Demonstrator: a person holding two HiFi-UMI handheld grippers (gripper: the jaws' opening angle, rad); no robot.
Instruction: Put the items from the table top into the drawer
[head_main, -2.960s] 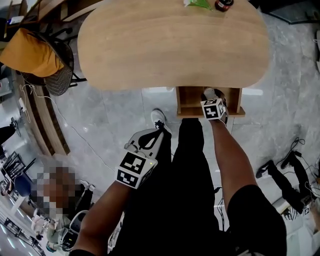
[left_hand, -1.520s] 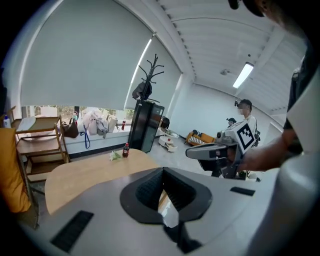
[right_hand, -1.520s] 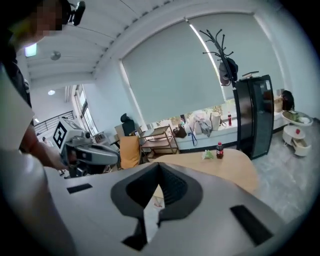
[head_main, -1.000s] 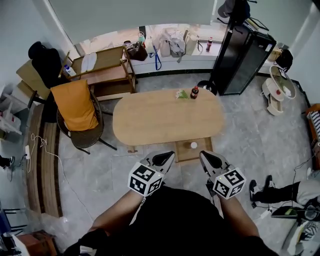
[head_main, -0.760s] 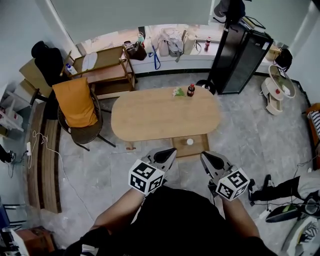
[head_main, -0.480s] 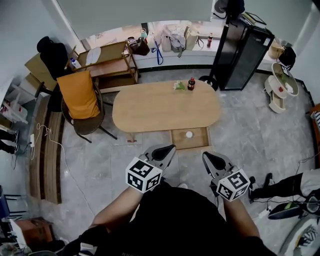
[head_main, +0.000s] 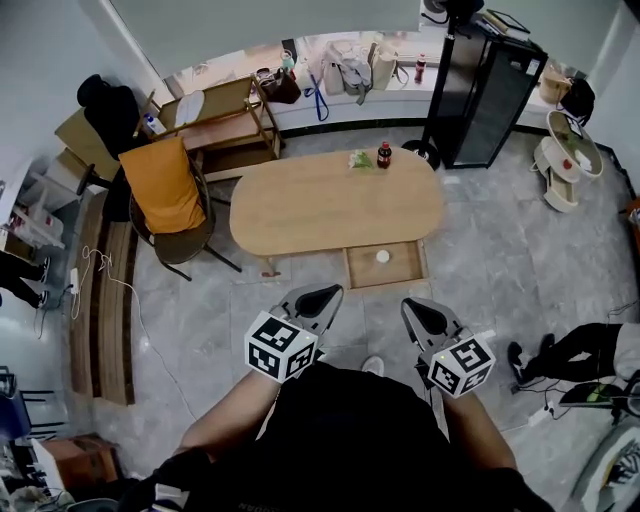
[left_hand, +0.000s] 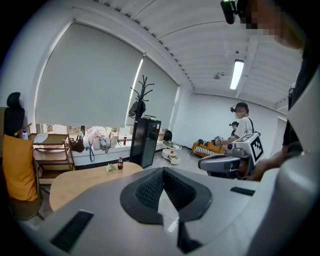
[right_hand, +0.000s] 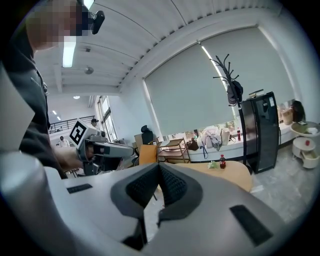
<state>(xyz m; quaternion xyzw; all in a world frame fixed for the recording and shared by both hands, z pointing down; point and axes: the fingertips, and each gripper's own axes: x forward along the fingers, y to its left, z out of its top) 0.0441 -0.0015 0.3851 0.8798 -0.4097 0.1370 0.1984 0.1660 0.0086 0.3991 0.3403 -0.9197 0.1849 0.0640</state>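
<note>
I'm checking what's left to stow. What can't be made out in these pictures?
Too small in head view: white item in the drawer.
Too small in every view: green item beside the bottle.
Hidden in gripper views: drawer, behind left hand-held gripper and right hand-held gripper.

Table (head_main: 320, 210) and drawer (head_main: 402, 270) — farther away now
</note>
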